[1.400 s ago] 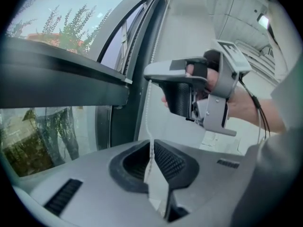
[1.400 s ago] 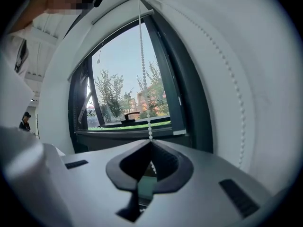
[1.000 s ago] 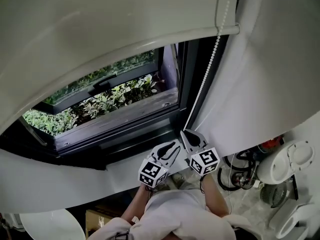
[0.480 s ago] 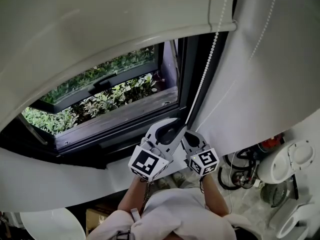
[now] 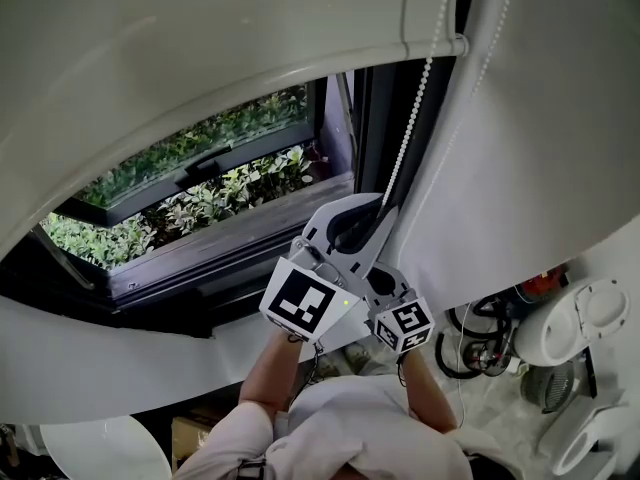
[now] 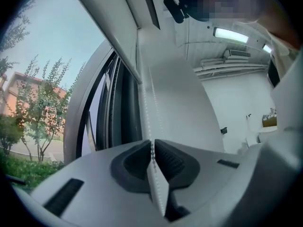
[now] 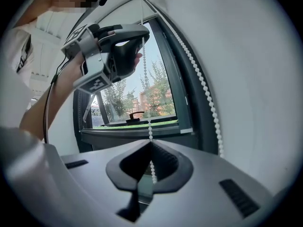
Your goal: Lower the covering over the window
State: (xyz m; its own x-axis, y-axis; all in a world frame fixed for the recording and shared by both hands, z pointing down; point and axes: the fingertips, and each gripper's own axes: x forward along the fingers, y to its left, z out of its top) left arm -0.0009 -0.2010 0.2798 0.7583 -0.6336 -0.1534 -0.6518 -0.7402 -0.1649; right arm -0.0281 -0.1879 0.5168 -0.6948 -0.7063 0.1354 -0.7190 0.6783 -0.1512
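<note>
Blind (image 5: 200, 48) only covers the top of the window (image 5: 230, 193), and its bead chain (image 5: 415, 118) looks light, floppy, probably slippy, so pinch between beads: left gripper (image 6: 152, 143) fingers have just been closing on it, right gripper (image 7: 150, 143) fingers clamp it lower down.

Roller blind (image 5: 200, 58): covers the upper window; its bottom bar (image 5: 300, 86) caps the room above.
Window opening (image 5: 200, 193): uncovered between the bar and the sill (image 5: 235, 232), widest at left.
Bead chain (image 5: 412, 123): two strands hang right of the dark frame (image 5: 368, 138), with only a narrow gap between them.
Right wall (image 5: 545, 168): just beside the right-hand strand, closing that side.
Near right floor: crowded by white appliances (image 5: 580, 333) and cables (image 5: 478, 343).
</note>
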